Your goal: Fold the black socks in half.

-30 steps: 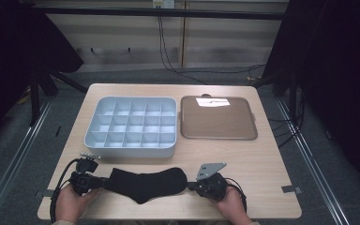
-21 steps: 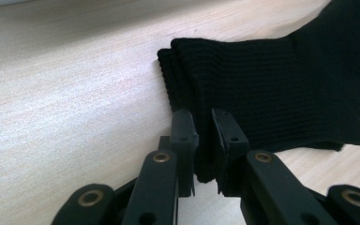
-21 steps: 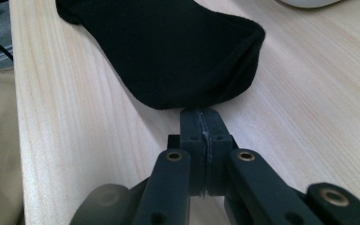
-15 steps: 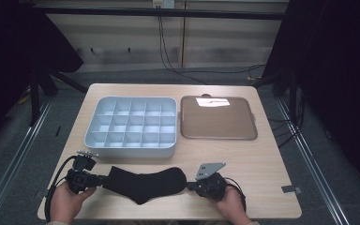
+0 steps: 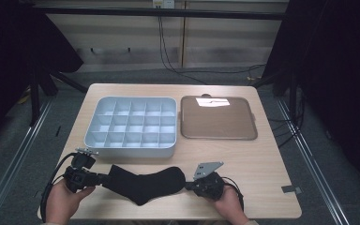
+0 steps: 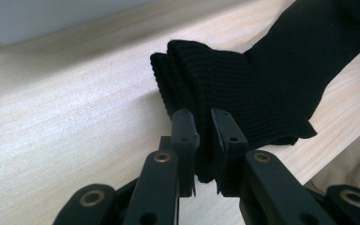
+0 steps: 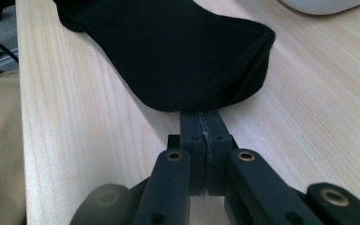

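Beside the empty divided bin (image 5: pixel 130 126), both grippers pinch the sock (image 5: pixel 143 183).

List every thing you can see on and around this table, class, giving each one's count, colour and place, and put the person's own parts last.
Sock: one, black, lying along the near edge of the table between the two grippers.
Divided organiser tray: one, pale grey-white, left of centre, compartments empty.
Flat tray: one, brown, right of the organiser.
Table: one, light wood.
Tape piece: one, grey, near right corner.
Left gripper: one, black, jaws clamped on the sock's ribbed cuff.
Right gripper: one, black, jaws shut at the sock's toe end.
Hands: two, holding the grippers at the near edge.
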`<action>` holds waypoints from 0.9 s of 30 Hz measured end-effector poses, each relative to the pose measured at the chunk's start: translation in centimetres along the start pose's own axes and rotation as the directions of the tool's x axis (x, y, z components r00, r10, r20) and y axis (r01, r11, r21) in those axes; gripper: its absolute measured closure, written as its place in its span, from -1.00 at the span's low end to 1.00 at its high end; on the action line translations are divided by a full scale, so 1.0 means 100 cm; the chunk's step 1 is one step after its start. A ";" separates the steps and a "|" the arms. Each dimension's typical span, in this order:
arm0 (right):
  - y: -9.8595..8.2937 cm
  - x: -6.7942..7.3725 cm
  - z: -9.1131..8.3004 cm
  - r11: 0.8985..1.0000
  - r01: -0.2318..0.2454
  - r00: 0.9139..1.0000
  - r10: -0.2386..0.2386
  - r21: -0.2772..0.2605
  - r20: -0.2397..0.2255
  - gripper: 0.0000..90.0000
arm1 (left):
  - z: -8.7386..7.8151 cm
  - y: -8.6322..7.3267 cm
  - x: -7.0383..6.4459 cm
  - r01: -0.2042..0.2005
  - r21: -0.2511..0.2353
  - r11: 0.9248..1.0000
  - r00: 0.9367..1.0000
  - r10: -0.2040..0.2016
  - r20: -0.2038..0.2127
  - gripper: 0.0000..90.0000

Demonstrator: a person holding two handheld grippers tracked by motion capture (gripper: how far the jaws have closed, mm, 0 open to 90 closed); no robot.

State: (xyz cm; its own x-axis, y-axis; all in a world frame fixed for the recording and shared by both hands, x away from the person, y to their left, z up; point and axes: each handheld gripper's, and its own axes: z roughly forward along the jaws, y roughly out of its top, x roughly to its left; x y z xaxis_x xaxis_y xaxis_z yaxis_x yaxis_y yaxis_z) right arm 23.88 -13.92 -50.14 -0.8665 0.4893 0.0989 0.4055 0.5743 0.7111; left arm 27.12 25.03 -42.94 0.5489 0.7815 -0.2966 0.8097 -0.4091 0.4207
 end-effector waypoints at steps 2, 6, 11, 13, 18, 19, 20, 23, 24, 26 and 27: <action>0.000 0.000 0.000 1.000 0.001 1.000 -0.001 -0.002 -0.001 0.97 | 0.000 0.001 -0.001 0.000 -0.003 1.000 1.000 0.000 -0.005 0.80; 0.000 0.001 0.001 1.000 -0.006 1.000 0.006 -0.004 -0.008 0.97 | -0.001 0.004 -0.005 -0.009 0.005 1.000 1.000 0.009 -0.004 0.80; 0.001 0.001 0.002 1.000 -0.001 1.000 0.001 -0.008 -0.003 0.97 | -0.002 0.008 -0.007 -0.012 0.014 1.000 1.000 0.012 -0.008 0.80; 0.001 0.001 0.002 1.000 -0.001 1.000 0.001 -0.009 -0.003 0.97 | -0.003 0.010 -0.007 -0.021 0.021 1.000 1.000 0.021 -0.007 0.80; 0.002 0.001 0.003 1.000 -0.002 1.000 0.001 -0.005 -0.009 0.97 | -0.005 0.012 -0.010 -0.032 0.028 0.999 0.999 0.032 -0.001 0.80; 0.002 0.001 0.004 1.000 -0.008 1.000 0.008 -0.007 -0.006 0.97 | -0.006 0.014 -0.010 -0.029 0.025 0.999 1.000 0.029 0.002 0.80; 0.002 0.001 0.004 1.000 -0.008 1.000 0.008 -0.007 -0.006 0.97 | -0.006 0.014 -0.010 -0.029 0.025 0.999 1.000 0.029 0.002 0.80; 0.003 0.002 0.004 1.000 -0.007 1.000 0.007 -0.009 -0.004 0.97 | -0.009 0.015 -0.012 -0.030 0.018 0.999 1.000 0.030 0.008 0.80; 0.003 0.002 0.005 1.000 -0.003 1.000 0.003 -0.011 -0.005 0.97 | -0.009 0.016 -0.013 -0.032 0.019 0.999 0.999 0.032 0.011 0.80; 0.003 0.002 0.005 1.000 -0.009 1.000 0.009 -0.013 -0.006 0.97 | -0.009 0.019 -0.015 -0.048 0.033 0.998 0.999 0.048 0.011 0.80; 0.003 0.002 0.006 1.000 -0.010 1.000 0.010 -0.013 -0.006 0.97 | -0.009 0.020 -0.016 -0.046 0.033 0.998 0.999 0.046 0.013 0.80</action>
State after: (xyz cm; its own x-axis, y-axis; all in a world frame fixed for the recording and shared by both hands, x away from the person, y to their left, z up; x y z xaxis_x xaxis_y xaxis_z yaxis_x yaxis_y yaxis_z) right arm 24.00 -13.27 -50.27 -0.8641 0.4911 0.1101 0.4104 0.5609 0.7190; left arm 27.70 23.36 -40.85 0.5883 0.7555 -0.2885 0.7897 -0.4601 0.4058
